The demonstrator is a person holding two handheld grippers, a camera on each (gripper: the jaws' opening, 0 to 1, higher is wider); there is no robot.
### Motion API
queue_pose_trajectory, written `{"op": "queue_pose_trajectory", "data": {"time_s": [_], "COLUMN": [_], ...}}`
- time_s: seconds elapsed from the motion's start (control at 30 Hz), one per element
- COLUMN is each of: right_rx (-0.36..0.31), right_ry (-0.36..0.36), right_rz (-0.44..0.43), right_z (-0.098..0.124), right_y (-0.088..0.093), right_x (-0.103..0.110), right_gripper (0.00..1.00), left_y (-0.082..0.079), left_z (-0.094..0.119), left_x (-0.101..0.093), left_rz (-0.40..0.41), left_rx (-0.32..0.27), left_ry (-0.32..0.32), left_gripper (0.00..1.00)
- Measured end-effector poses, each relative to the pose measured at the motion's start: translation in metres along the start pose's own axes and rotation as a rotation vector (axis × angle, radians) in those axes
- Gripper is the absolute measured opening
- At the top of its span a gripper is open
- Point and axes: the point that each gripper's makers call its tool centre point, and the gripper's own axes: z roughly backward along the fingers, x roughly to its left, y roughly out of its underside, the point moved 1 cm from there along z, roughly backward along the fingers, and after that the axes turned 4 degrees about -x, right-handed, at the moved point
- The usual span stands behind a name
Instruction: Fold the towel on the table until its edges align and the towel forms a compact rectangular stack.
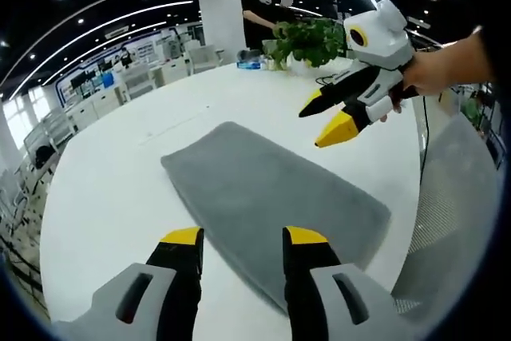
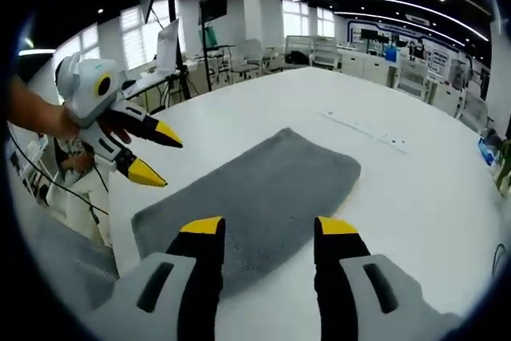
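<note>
A grey towel (image 1: pixel 271 197) lies flat on the white table (image 1: pixel 120 189) as one long rectangle. My left gripper (image 1: pixel 243 237) is open, its yellow-tipped jaws hovering just above the towel's near end with nothing between them. Beyond the towel's far right side, a hand holds my right gripper (image 1: pixel 316 126) open in the air. In the right gripper view the same towel (image 2: pixel 263 189) runs from lower left to upper right. The right gripper (image 2: pixel 268 227) hangs open over its near edge. The left gripper (image 2: pixel 169 163) comes in from the left, open above the towel's left corner.
A potted plant (image 1: pixel 307 37) and a black cable (image 1: pixel 423 129) sit at the table's far end, where a person (image 1: pixel 259 13) stands. A grey mesh chair (image 1: pixel 459 213) stands close to the table's right edge. Desks and chairs (image 2: pixel 319 49) fill the room behind.
</note>
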Motion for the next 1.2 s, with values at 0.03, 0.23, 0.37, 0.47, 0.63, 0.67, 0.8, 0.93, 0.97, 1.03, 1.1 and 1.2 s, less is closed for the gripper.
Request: {"op": "queue_pose_trajectory", "data": {"time_s": [0.03,0.23,0.37,0.47,0.63,0.67,0.8,0.93,0.97,1.03,1.1,1.2], "right_rx": [-0.001,0.017,0.028,0.041,0.056,0.057,0.062,0.075,0.077,0.078,0.087,0.088], "right_ry": [0.001,0.000,-0.005,-0.010,-0.019,-0.020,-0.021,-0.020,-0.020,-0.016,-0.015,-0.016], "right_rz": [-0.005,-0.009,-0.008,-0.008,-0.010,-0.011,-0.009,-0.009,-0.012,-0.022,-0.033,-0.043], "right_z": [0.000,0.001,0.001,-0.001,-0.005,-0.005,-0.008,-0.012,-0.013,-0.015,-0.017,-0.019], "right_y": [0.001,0.009,0.014,0.019,0.023,0.024,0.025,0.028,0.029,0.031,0.033,0.034], "right_x": [0.000,0.001,0.004,0.006,0.010,0.010,0.010,0.007,0.007,0.005,0.004,0.004], "right_gripper": [0.44,0.42,0.39,0.37,0.35,0.35,0.33,0.32,0.31,0.29,0.29,0.28], "left_y": [0.001,0.006,0.010,0.013,0.019,0.021,0.025,0.029,0.029,0.031,0.032,0.035], "left_z": [-0.001,-0.008,-0.012,-0.014,-0.020,-0.021,-0.024,-0.028,-0.029,-0.031,-0.033,-0.038], "left_x": [0.000,-0.003,-0.004,-0.004,0.001,0.003,0.006,0.009,0.009,0.011,0.011,0.012], "left_rz": [0.003,-0.006,0.012,0.010,0.018,0.023,0.032,0.038,0.038,0.041,0.043,0.048], "left_rx": [0.002,0.023,0.036,0.044,0.063,0.064,0.072,0.087,0.090,0.098,0.101,0.108], "left_ry": [0.004,0.022,0.034,0.035,0.031,0.028,0.024,0.024,0.025,0.026,0.031,0.034], "left_gripper": [0.39,0.34,0.30,0.30,0.29,0.29,0.28,0.28,0.27,0.27,0.27,0.26]}}
